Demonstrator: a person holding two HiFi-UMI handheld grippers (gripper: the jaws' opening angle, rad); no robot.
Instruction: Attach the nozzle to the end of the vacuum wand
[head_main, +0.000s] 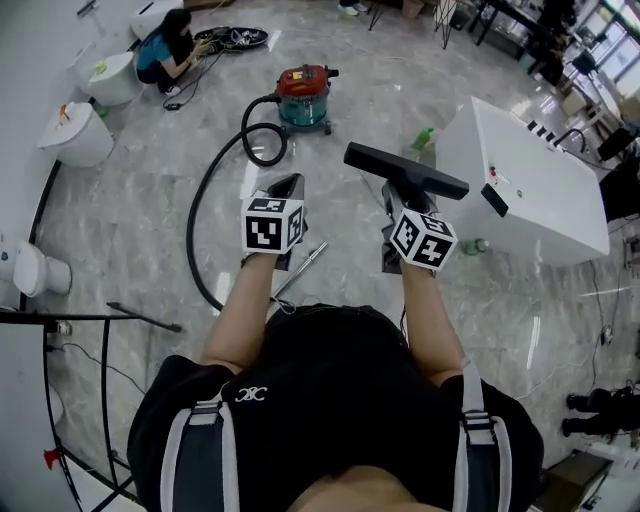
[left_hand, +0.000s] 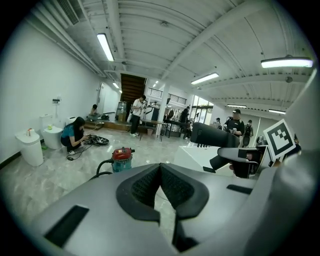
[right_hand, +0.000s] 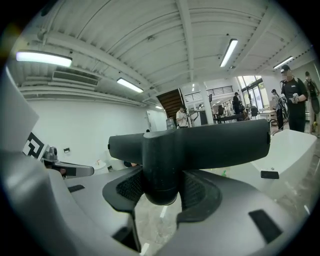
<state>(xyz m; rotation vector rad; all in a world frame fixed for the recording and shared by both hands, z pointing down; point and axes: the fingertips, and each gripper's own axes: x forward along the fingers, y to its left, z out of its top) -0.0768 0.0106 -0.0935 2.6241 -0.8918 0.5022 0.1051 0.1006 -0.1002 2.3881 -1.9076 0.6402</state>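
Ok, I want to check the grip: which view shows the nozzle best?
The right gripper view: the nozzle fills it, neck clamped between the jaws. The head view shows it from above; the left gripper view, small at right.

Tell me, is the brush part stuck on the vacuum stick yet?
Not yet. Done: the right gripper grips the black nozzle, up off the floor. In hand: only that; the left gripper is shut and empty. Left: the wand lies on the floor, not joined to the nozzle.
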